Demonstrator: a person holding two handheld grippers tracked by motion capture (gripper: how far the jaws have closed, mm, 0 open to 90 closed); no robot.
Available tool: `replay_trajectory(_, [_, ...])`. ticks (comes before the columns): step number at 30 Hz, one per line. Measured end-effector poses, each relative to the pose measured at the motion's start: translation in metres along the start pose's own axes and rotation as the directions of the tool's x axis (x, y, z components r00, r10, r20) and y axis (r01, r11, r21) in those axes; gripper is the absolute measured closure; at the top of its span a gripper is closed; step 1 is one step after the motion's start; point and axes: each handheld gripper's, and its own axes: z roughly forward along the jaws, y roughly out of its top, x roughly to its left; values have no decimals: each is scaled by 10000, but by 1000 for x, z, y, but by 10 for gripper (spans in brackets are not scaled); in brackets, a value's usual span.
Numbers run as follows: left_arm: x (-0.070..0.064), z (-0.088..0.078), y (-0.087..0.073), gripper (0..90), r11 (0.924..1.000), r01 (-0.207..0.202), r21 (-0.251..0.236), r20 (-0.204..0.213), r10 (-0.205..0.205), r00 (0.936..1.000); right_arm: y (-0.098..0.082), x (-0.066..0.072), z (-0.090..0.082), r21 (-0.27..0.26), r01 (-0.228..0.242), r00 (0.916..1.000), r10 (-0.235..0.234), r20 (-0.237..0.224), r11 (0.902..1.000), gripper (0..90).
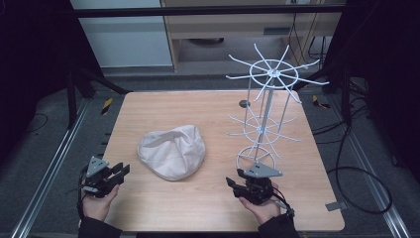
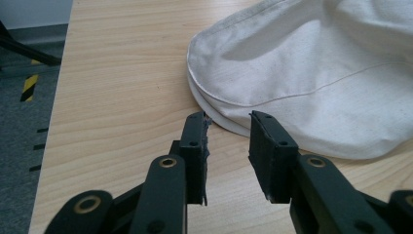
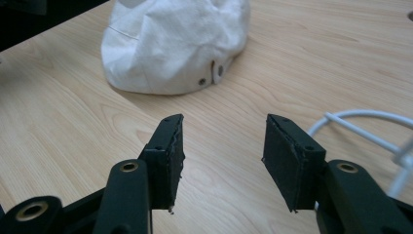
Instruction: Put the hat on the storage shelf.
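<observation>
A soft off-white cloth cap point(image 1: 172, 151) lies a little left of the middle of the pale wooden surface point(image 1: 198, 106), and a tall white wire rack with spokes fanning out at 2 levels point(image 1: 265, 106) stands on its ring base towards the right. The person's 2 hands rest at the near edge. The left gripper point(image 1: 123, 171) has its black fingers point(image 2: 195, 146) parted with nothing between them, and in the left gripper view they point straight at the cap's near rim, which sits just beyond the tips. The right gripper point(image 1: 232, 182), close in front of the rack's base, is likewise spread and empty; from it the cap lies ahead and off to the left, farther away, with 2 small eyelets facing it. The cap's longer side runs roughly across the surface. I'd judge the left hand nearer and better lined up for a first pinch at the rim.
</observation>
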Motion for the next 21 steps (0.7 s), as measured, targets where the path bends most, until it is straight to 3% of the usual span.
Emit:
replay_trajectory(9, [-1, 14, 19, 614, 9998, -189, -52, -337, 187, 9993, 25, 27, 33, -27, 436, 9979, -437, -482, 9990, 479])
replay_trajectory(18, [1, 33, 33, 543, 9995, -299, -56, -398, 296, 9988, 43, 37, 56, -92, 424, 9983, -428, -400, 9991, 450])
replay_trajectory(21, [3, 47, 36, 524, 9998, -122, -170, -259, 117, 9996, 50, 41, 68, -223, 312, 9992, -318, -246, 9993, 397])
